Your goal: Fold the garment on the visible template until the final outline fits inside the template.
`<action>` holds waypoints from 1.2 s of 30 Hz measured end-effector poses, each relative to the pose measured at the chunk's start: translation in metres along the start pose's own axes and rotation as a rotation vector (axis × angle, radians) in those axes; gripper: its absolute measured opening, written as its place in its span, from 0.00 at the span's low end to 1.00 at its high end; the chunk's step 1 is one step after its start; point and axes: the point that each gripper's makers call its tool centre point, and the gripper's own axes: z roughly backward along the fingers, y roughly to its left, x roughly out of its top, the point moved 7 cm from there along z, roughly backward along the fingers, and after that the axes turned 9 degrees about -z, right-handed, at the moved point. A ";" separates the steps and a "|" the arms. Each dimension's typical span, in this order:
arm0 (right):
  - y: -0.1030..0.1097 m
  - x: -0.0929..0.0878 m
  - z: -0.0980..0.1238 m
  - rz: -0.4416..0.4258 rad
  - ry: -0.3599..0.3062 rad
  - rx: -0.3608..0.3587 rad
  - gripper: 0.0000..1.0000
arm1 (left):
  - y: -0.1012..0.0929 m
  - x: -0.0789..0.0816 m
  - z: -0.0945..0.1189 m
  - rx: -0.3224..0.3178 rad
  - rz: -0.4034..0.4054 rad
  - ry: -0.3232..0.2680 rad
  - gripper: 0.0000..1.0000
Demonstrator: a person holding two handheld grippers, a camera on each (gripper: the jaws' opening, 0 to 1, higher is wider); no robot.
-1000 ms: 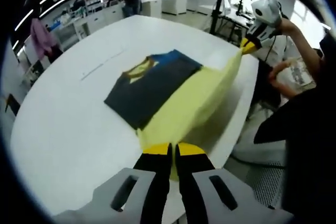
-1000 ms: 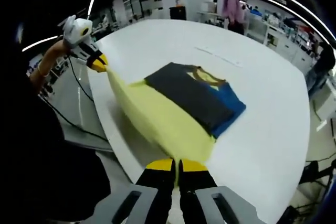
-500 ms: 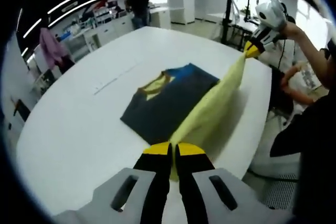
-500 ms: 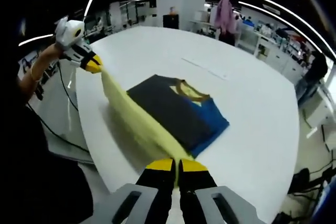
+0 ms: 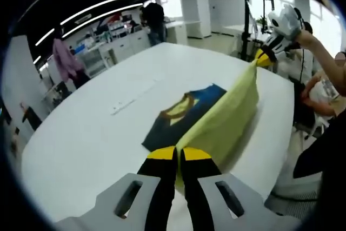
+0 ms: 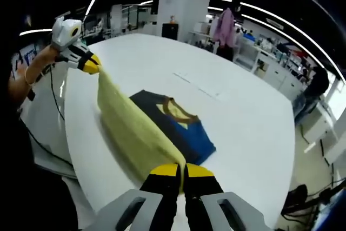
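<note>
Garment (image 5: 216, 117) lies mid-counter (image 5: 92, 133), dark and blue part flat, its yellow half lifted off the surface. Left gripper (image 5: 178, 158) clenched on one yellow corner; right gripper (image 6: 181, 175) clenched on the other, hem stretched between them. Fold looks partway: yellow half raised over the flat part, not yet laid down. Template outline hard to make out.

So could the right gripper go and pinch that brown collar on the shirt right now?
Probably not as things stand: the right gripper is shut on the yellow hem, lifted and stretched toward the left gripper. The collar lies uncovered on the table, but it would have to let go first.
</note>
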 end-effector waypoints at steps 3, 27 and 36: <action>-0.003 0.008 -0.005 -0.015 -0.030 -0.014 0.00 | 0.007 0.000 -0.005 0.018 -0.002 0.005 0.00; -0.039 0.043 -0.045 0.008 -0.140 -0.183 0.00 | 0.048 0.024 -0.046 0.137 -0.029 -0.059 0.00; -0.053 0.043 -0.080 -0.001 -0.116 -0.182 0.00 | 0.063 0.009 -0.082 0.121 -0.014 -0.008 0.00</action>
